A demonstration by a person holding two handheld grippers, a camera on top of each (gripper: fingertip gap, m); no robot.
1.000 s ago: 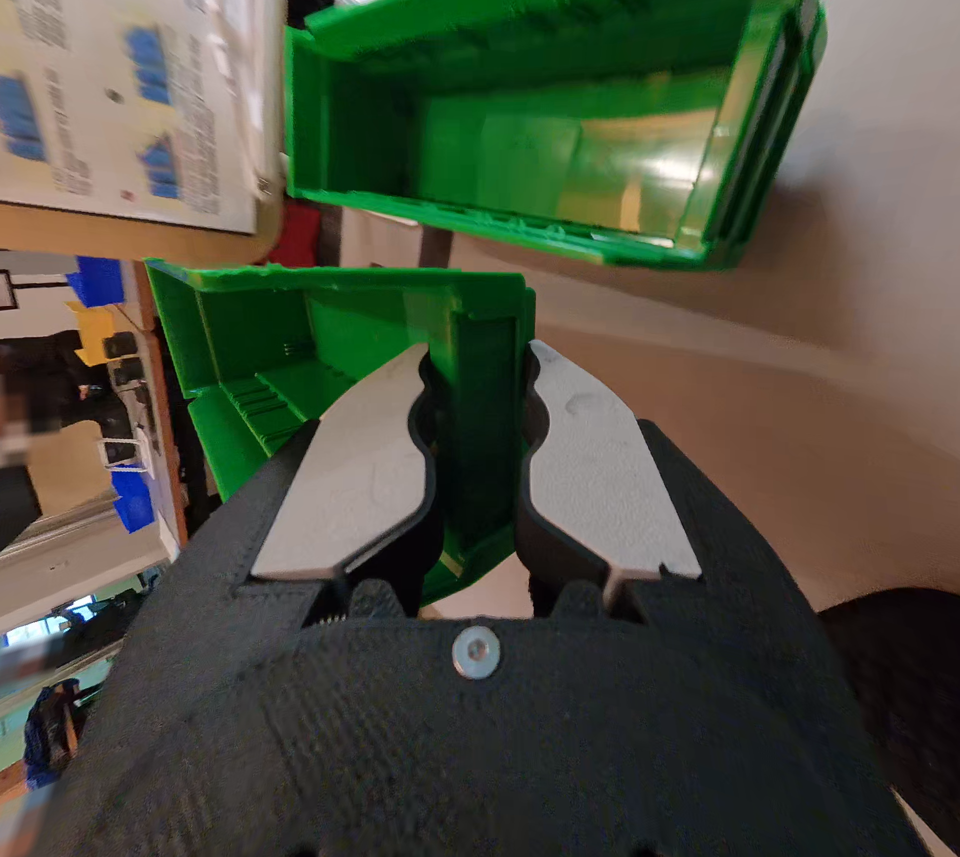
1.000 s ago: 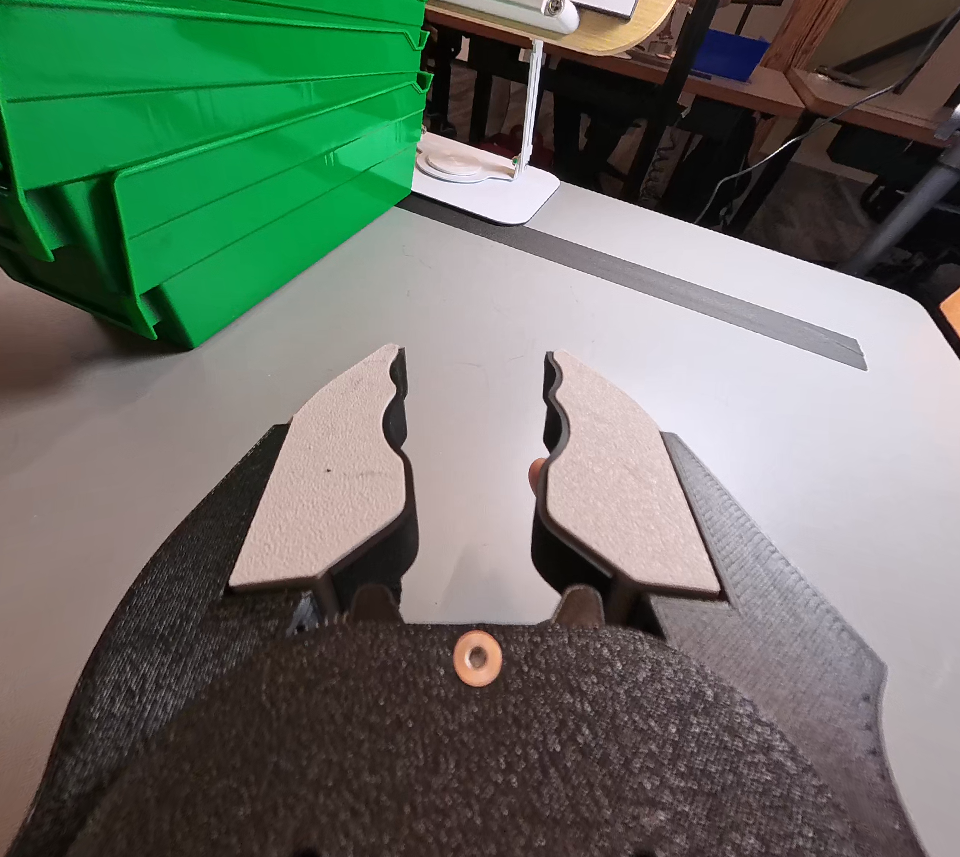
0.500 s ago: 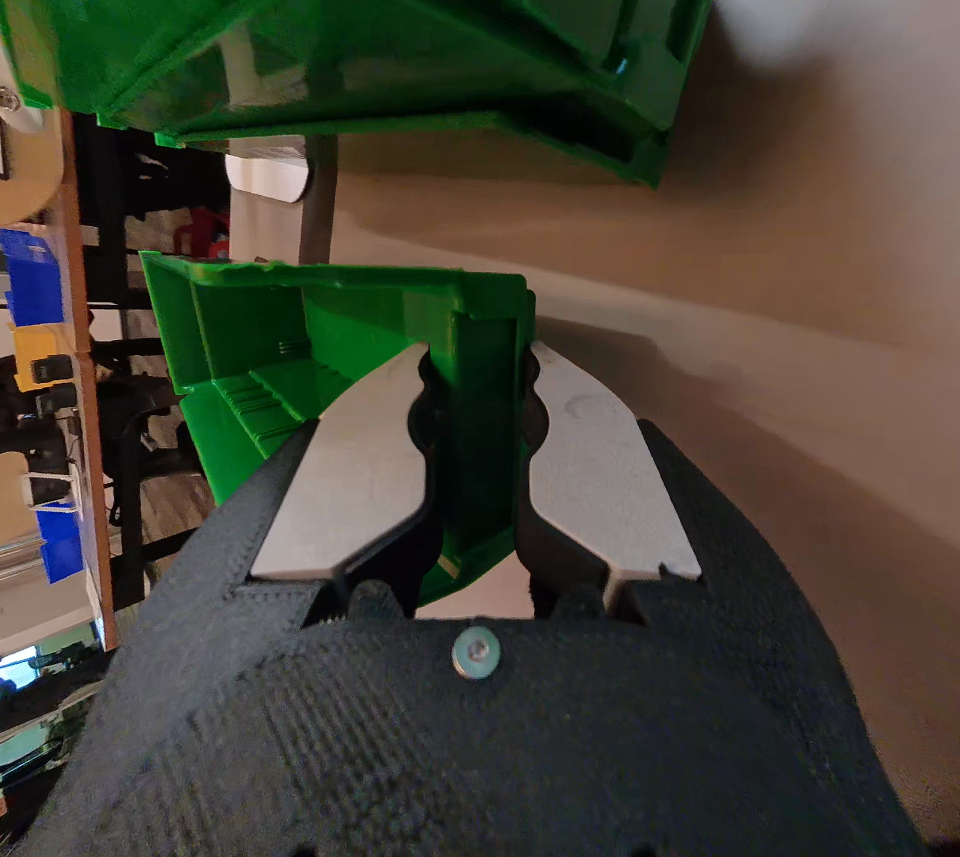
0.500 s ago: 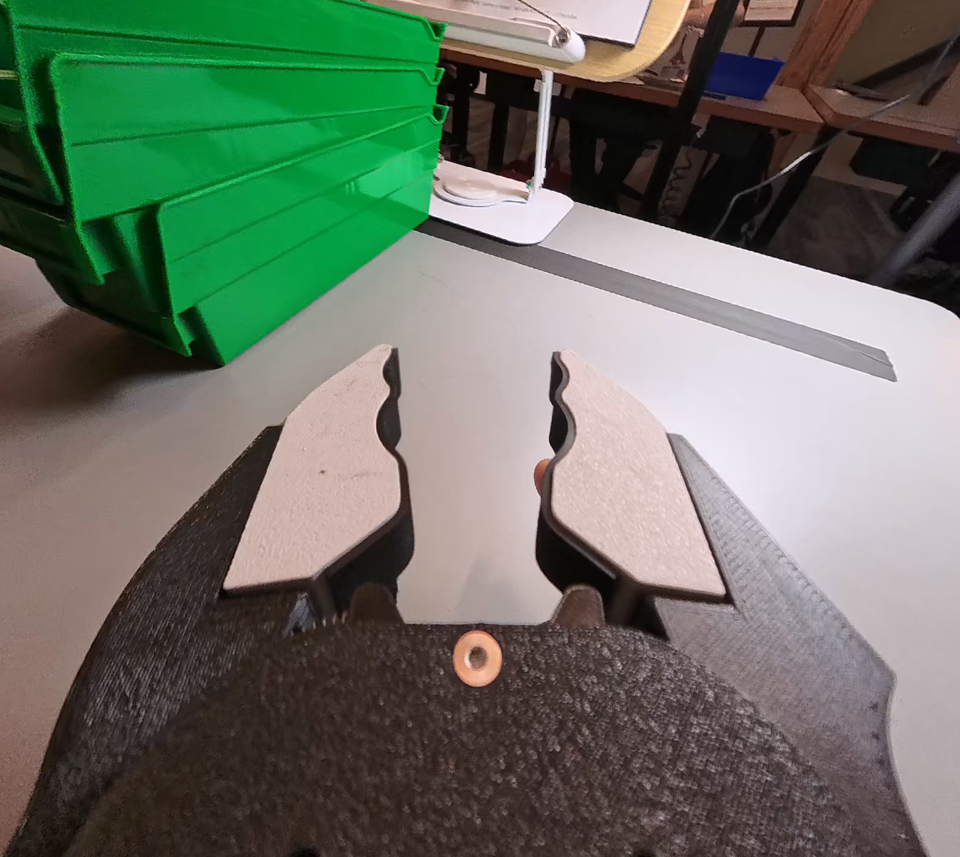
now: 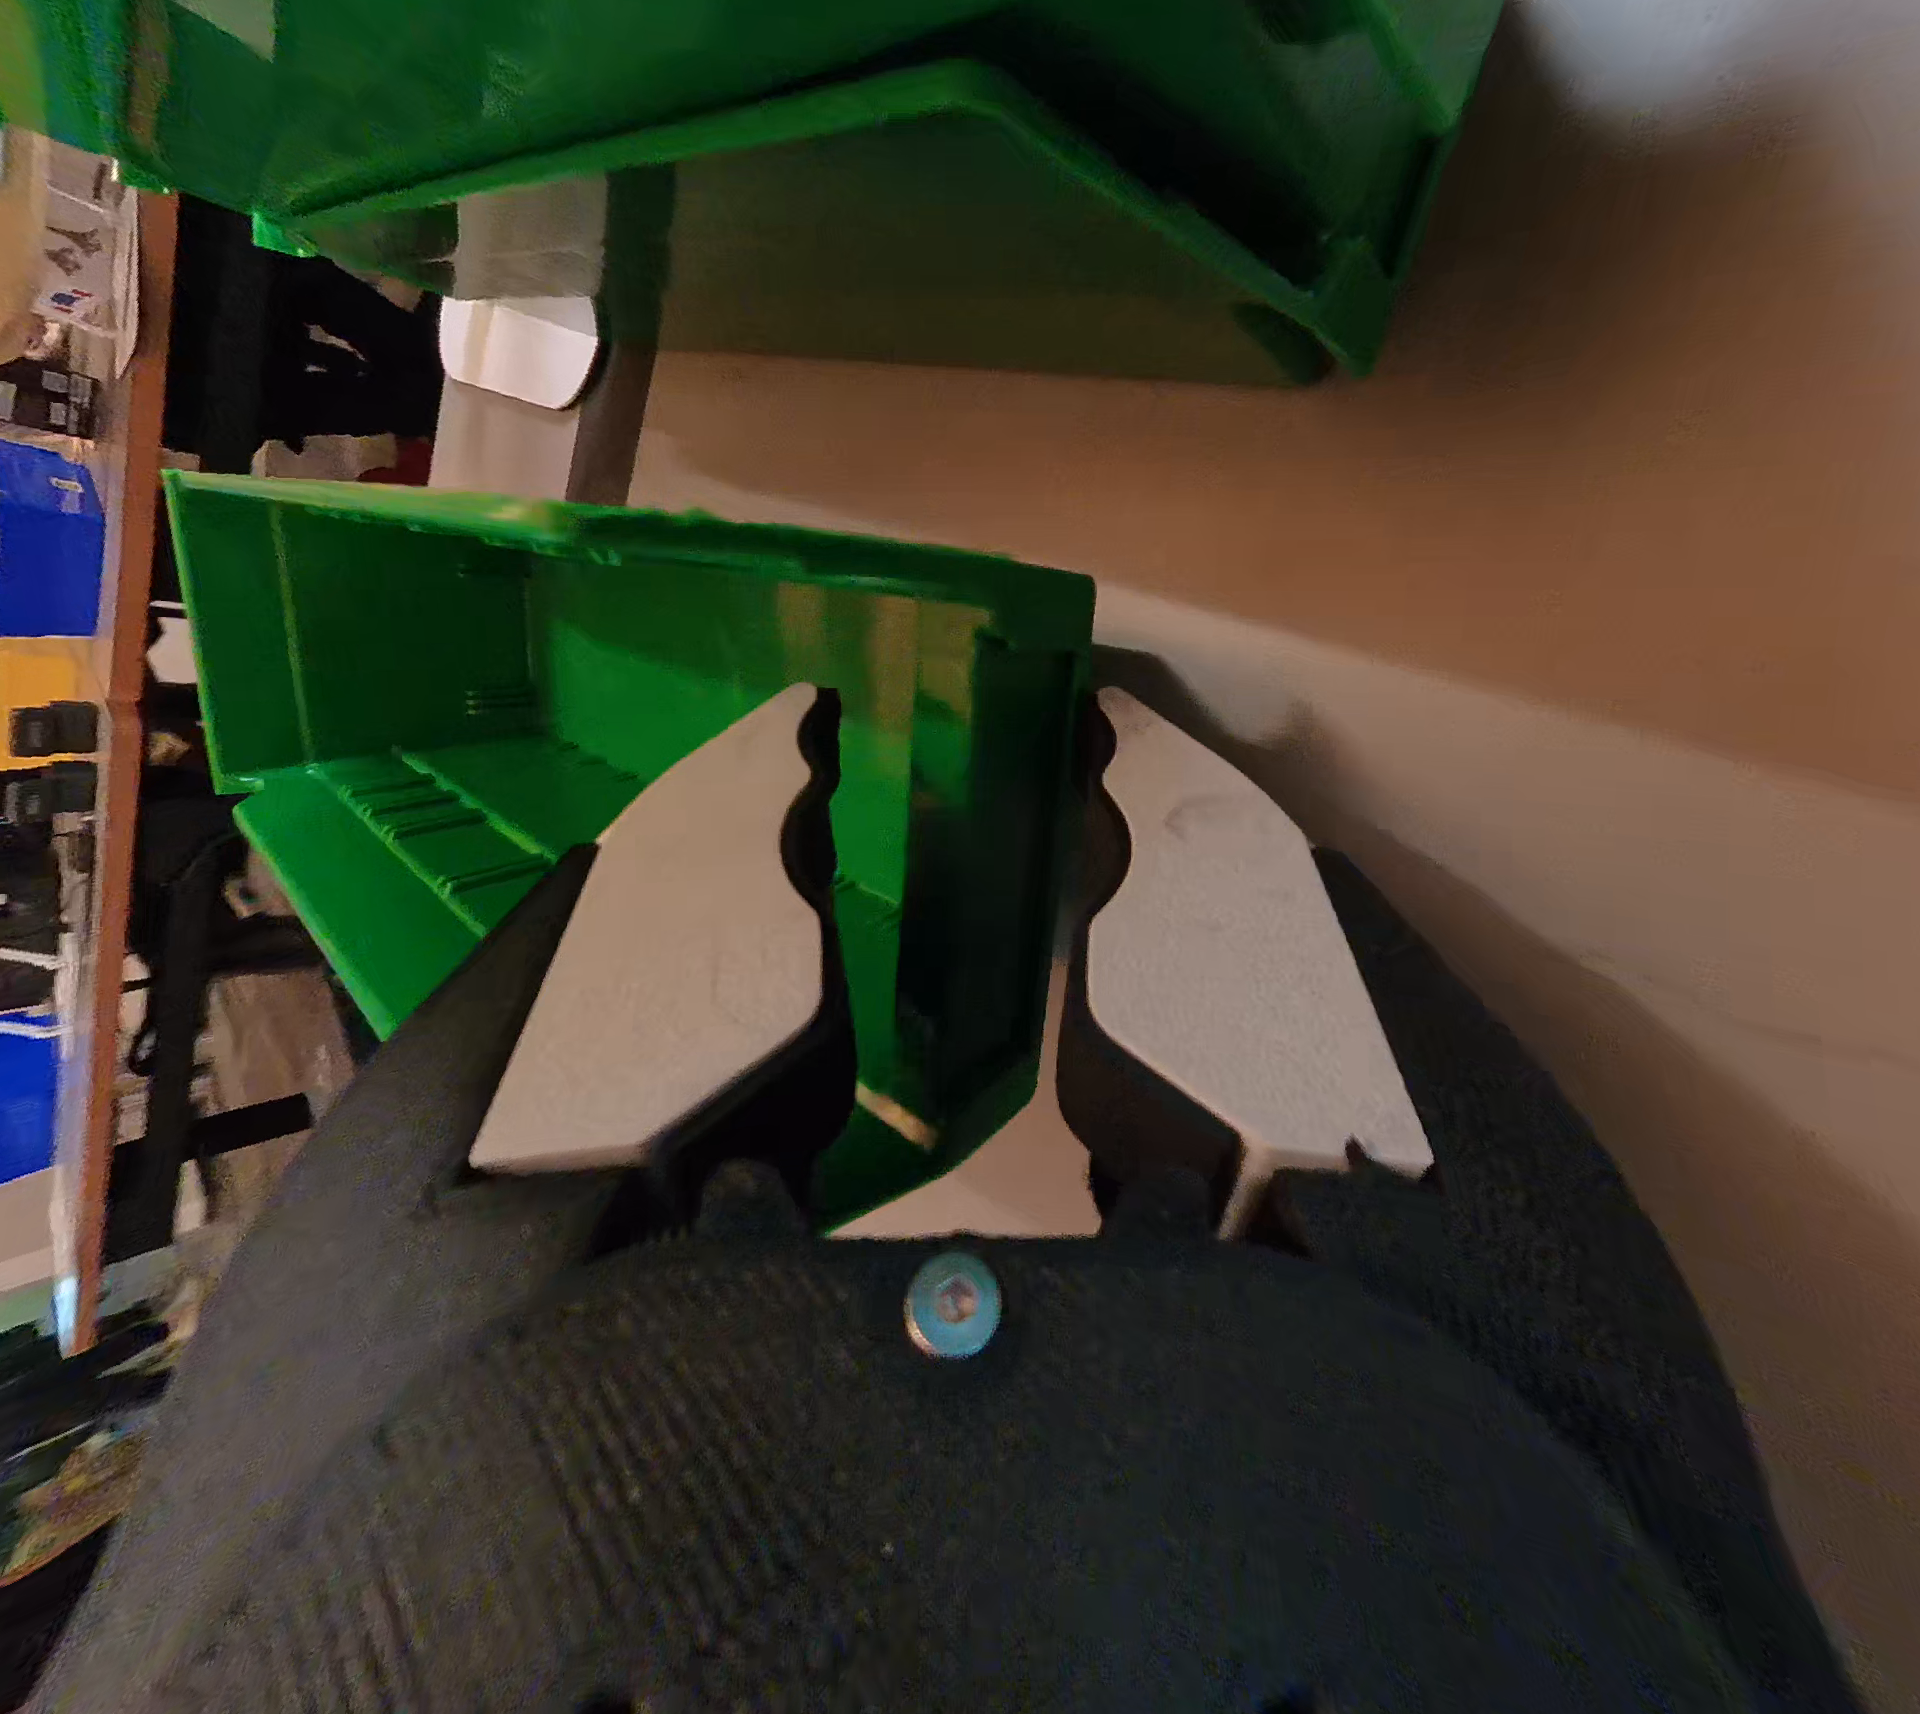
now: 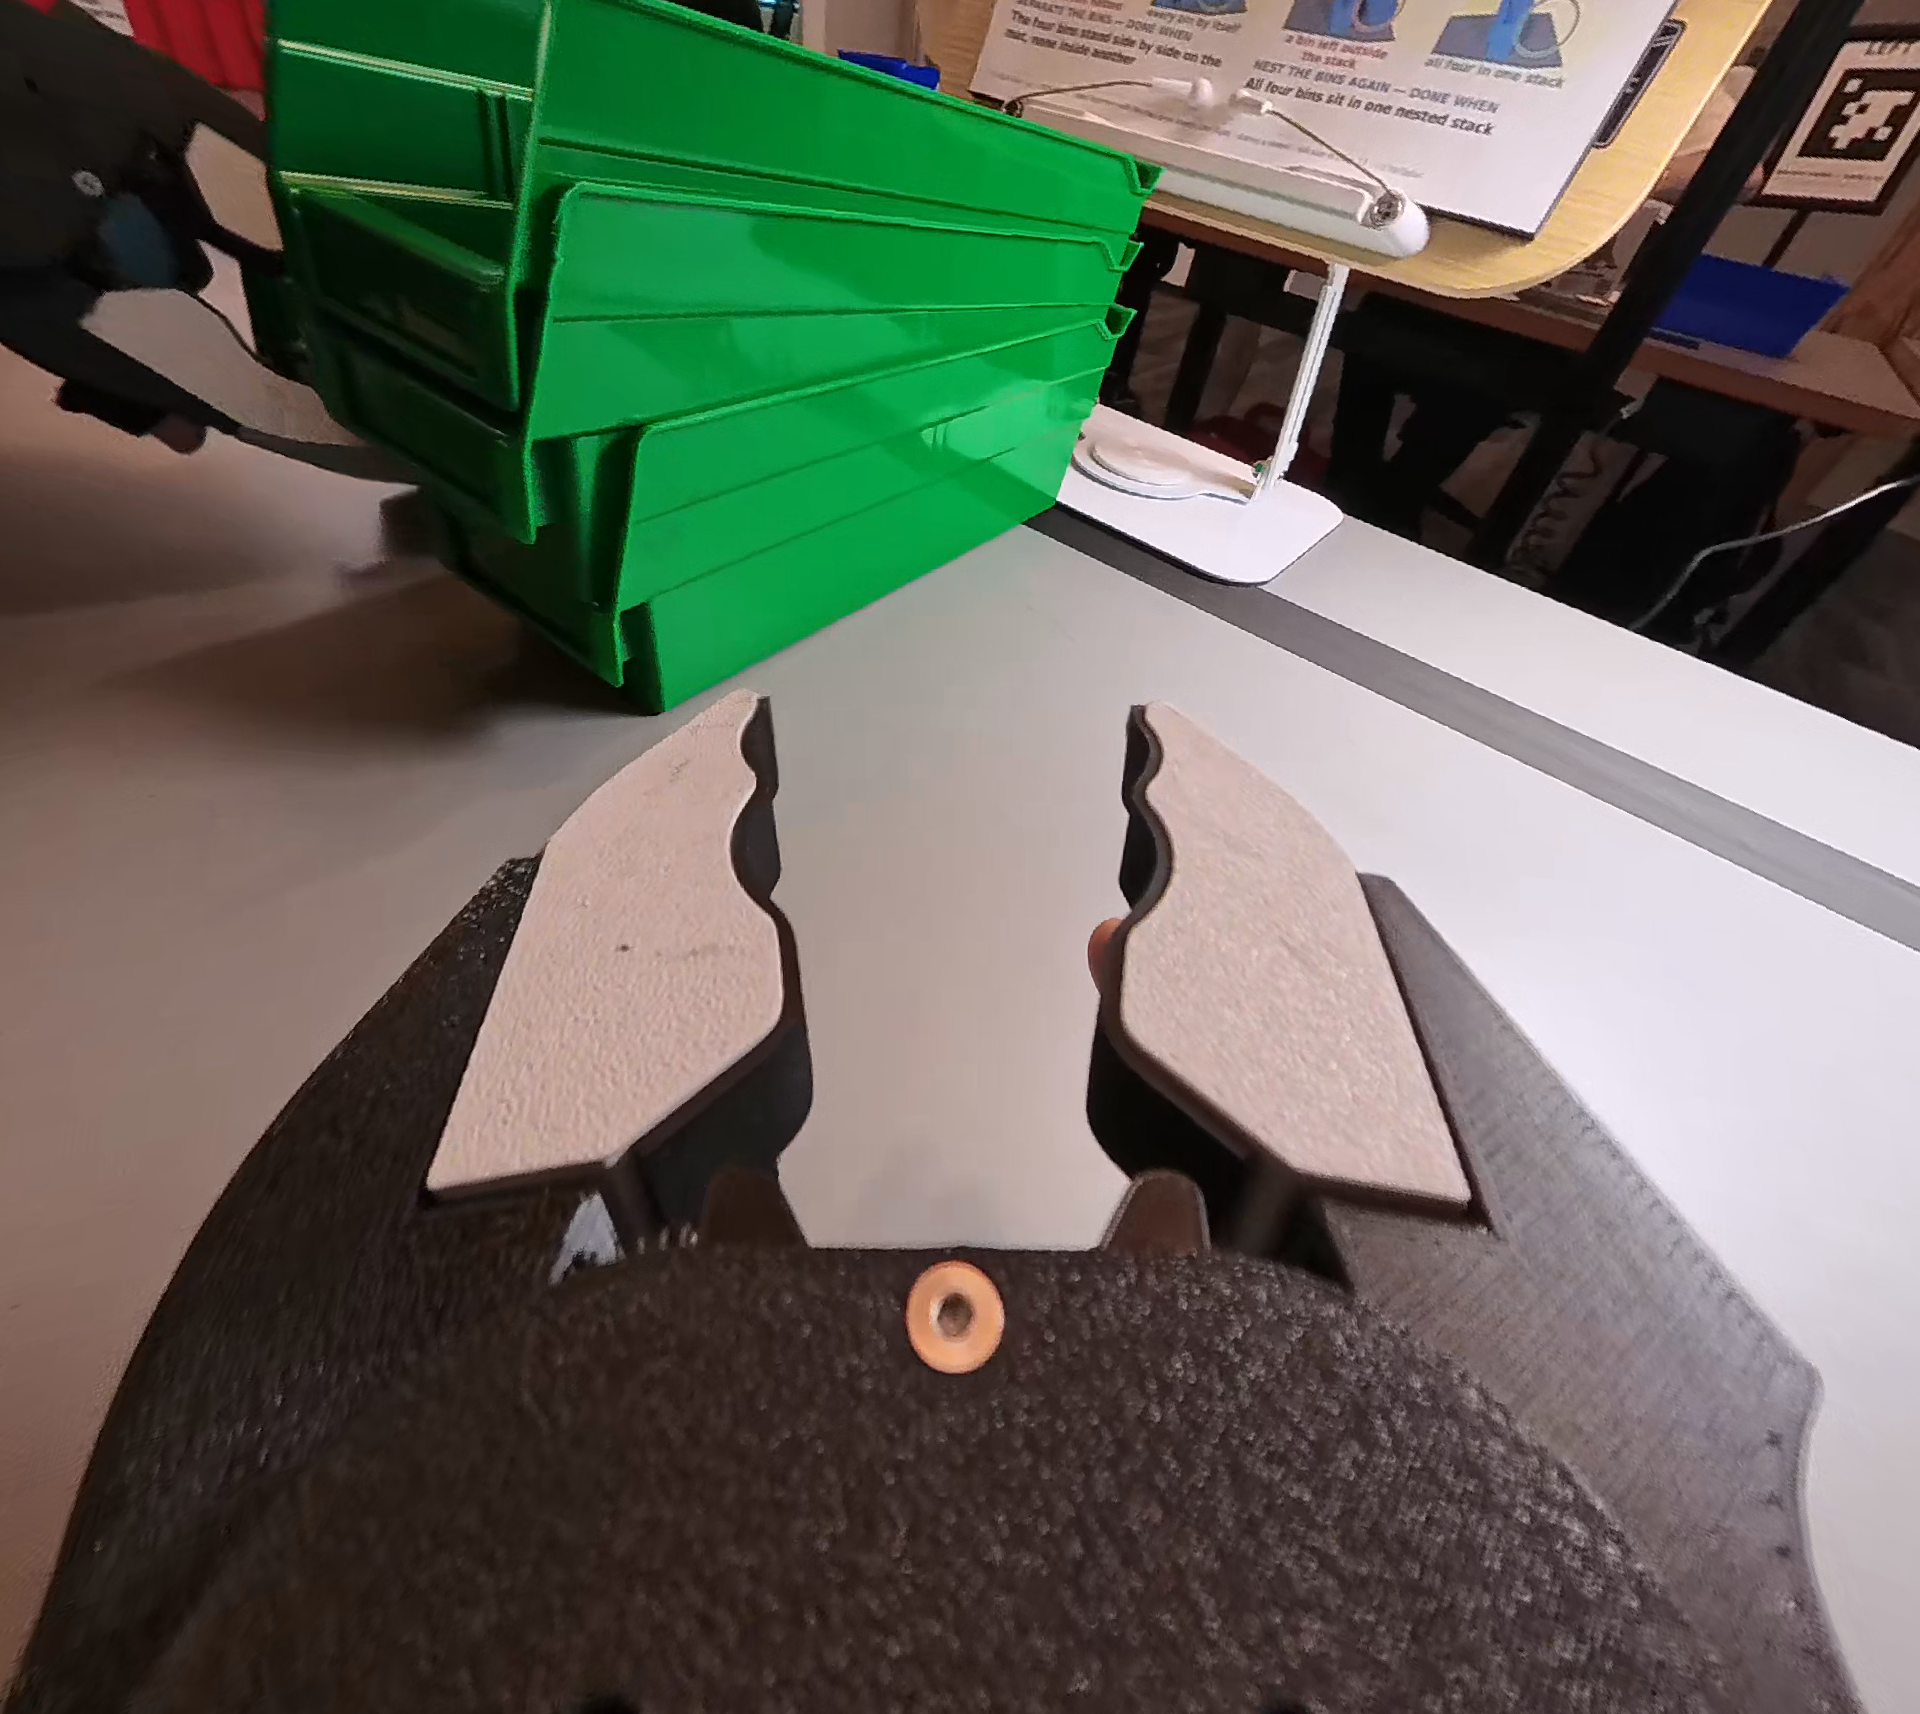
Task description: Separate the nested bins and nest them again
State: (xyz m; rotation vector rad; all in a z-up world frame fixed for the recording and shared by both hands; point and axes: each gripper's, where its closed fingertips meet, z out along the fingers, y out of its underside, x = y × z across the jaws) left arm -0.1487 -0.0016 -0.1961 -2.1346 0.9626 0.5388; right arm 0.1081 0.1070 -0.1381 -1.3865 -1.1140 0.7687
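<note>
Left claw (image 5: 956,916) clamped on single green bin's (image 5: 436,729) end wall, now carried close beside the nested stack (image 6: 727,376). Right claw (image 6: 951,875) wide, idle near stack. Re-nesting judged imminent.

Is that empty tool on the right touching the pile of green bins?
Apart. In the right wrist view the right tool is open and empty, with bare grey table showing between its tips and the green bin stack.

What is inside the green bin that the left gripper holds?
The held bin looks empty: only its ribbed green walls show. The left gripper, shut on its end wall, has one finger inside, covering the near corner.
</note>
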